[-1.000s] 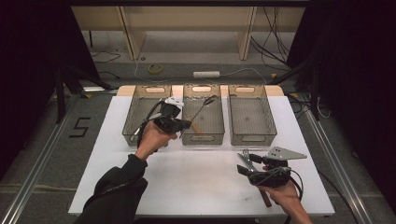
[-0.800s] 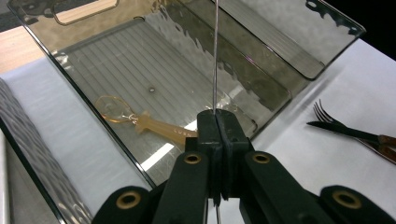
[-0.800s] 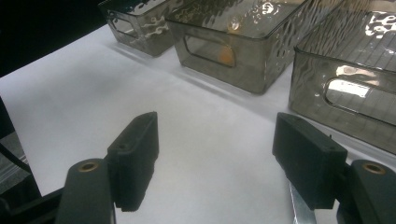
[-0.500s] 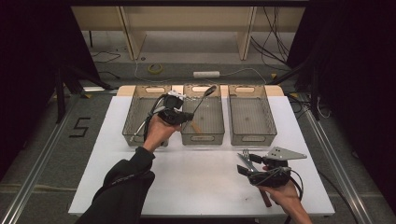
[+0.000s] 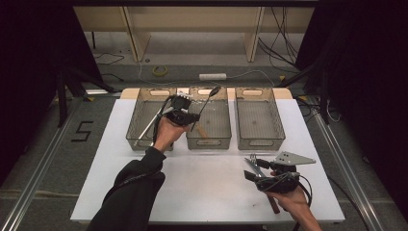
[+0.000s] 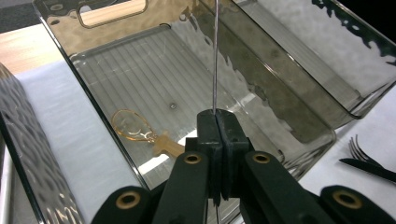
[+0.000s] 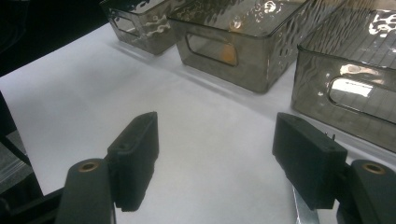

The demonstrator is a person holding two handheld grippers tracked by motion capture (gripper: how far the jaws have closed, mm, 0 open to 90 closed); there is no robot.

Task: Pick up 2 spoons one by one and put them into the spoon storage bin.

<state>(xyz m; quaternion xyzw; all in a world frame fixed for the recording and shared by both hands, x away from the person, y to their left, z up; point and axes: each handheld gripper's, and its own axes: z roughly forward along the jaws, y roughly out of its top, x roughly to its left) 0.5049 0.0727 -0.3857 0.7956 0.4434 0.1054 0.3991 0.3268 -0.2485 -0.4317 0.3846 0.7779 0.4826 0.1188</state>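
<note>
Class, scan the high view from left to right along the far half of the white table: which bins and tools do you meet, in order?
Left bin → left gripper, shut on a spoon → middle bin → right bin.

Thin metal spoon point(image 5: 206, 103): slim handle pinched in the closed left tongs point(image 6: 218, 122), dark bowl raised, tilted up over the middle smoky-clear bin point(image 5: 209, 140), above its far end.

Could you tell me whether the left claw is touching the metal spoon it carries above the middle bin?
Touching: the left gripper view shows the left claw shut on the spoon handle.
</note>
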